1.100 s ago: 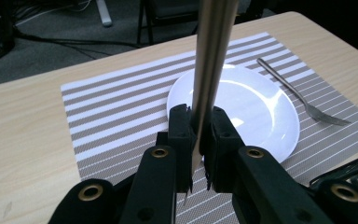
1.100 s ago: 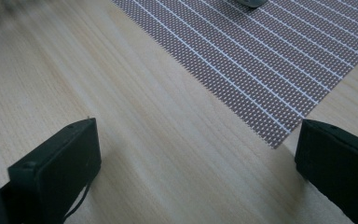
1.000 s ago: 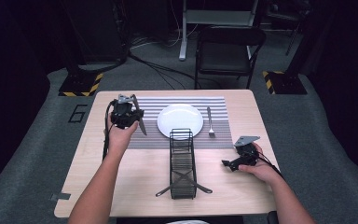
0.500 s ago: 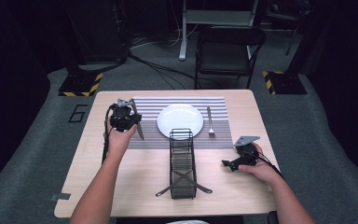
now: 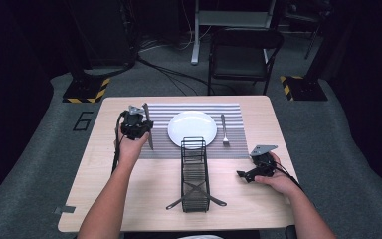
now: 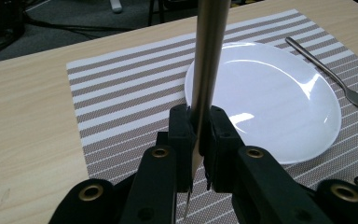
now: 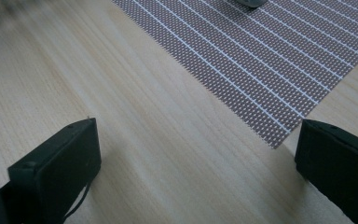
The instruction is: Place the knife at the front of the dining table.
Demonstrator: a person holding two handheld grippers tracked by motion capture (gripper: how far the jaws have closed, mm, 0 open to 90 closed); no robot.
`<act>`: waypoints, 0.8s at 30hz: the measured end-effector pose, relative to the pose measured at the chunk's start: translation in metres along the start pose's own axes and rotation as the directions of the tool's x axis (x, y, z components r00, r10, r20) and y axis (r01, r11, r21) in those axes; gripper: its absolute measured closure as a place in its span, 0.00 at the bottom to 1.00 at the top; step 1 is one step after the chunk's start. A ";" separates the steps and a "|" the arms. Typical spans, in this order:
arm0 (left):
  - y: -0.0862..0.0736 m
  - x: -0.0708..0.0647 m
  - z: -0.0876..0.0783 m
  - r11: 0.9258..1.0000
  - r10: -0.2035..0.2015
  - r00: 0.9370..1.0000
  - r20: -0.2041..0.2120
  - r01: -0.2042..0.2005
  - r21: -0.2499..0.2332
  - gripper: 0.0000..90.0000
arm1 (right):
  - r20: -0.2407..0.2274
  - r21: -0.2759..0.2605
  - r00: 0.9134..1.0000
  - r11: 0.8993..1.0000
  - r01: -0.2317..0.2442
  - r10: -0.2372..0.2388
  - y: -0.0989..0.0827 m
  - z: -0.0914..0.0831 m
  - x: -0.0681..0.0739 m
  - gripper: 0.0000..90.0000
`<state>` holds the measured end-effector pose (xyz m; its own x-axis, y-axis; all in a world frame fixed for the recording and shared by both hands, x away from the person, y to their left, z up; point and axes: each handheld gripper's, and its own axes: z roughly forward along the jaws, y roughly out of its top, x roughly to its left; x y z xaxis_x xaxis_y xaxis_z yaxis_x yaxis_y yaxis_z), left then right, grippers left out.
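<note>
Both forearms are bare, with no sleeves in sight. The left gripper [image 5: 135, 123] is black, with brass-coloured screw eyelets on its jaw arms and a black cable hanging from it. The right gripper [image 5: 243, 175] is black too, topped by a grey three-cornered plate, with blocky black jaws.

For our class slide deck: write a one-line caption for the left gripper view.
Left gripper clamps an upright table knife above a striped placemat, beside a white plate.

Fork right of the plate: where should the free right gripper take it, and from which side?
Grip the fork mid-handle, coming straight down. It lies flat on the placemat, tines toward the person, so fingers should straddle the thin handle across its width. The right gripper is open and nearest.
</note>
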<state>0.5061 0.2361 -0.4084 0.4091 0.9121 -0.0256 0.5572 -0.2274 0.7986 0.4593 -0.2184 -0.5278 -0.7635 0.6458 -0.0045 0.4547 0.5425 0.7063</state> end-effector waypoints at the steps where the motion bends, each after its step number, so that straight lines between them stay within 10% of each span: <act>1: 0.000 0.000 0.002 1.000 -0.008 1.000 0.000 0.008 -0.005 0.91 | 0.000 0.000 1.000 1.000 0.000 0.000 0.000 0.000 0.000 0.00; 24: 0.003 0.021 0.025 0.989 -0.145 0.989 0.001 0.145 -0.042 0.92 | 0.000 0.000 1.000 1.000 0.000 0.000 0.000 0.000 0.000 0.00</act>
<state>0.5342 0.2458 -0.4213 0.3247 0.9351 -0.1418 0.5799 -0.0784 0.8109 0.4593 -0.2184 -0.5278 -0.7635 0.6458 -0.0041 0.4549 0.5424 0.7063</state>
